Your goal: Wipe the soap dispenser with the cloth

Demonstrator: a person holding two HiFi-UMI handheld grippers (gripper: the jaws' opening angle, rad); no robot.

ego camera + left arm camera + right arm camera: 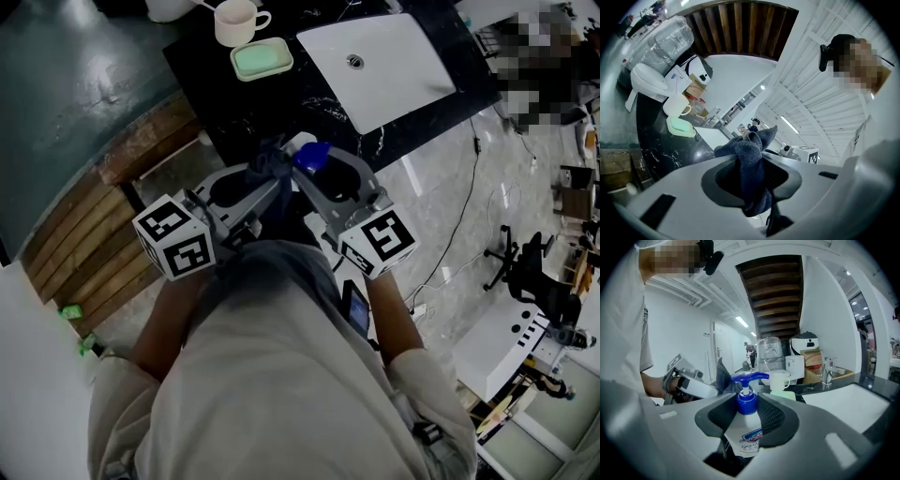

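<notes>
My right gripper (749,420) is shut on a white soap dispenser (744,433) with a blue pump head (747,378), held up off the counter. In the head view its blue pump (311,156) shows between the two grippers. My left gripper (752,178) is shut on a bunched dark blue cloth (749,159). In the head view the cloth (268,164) sits right beside the pump, touching or nearly touching it. The left gripper (689,385) with the cloth also shows at the left of the right gripper view.
A black marble counter (253,103) carries a white sink basin (375,66), a green soap dish (262,59) and a white mug (236,21). A wooden slatted bench (84,244) stands at the left. A tap (827,370), boxes and a water jug (769,355) stand behind.
</notes>
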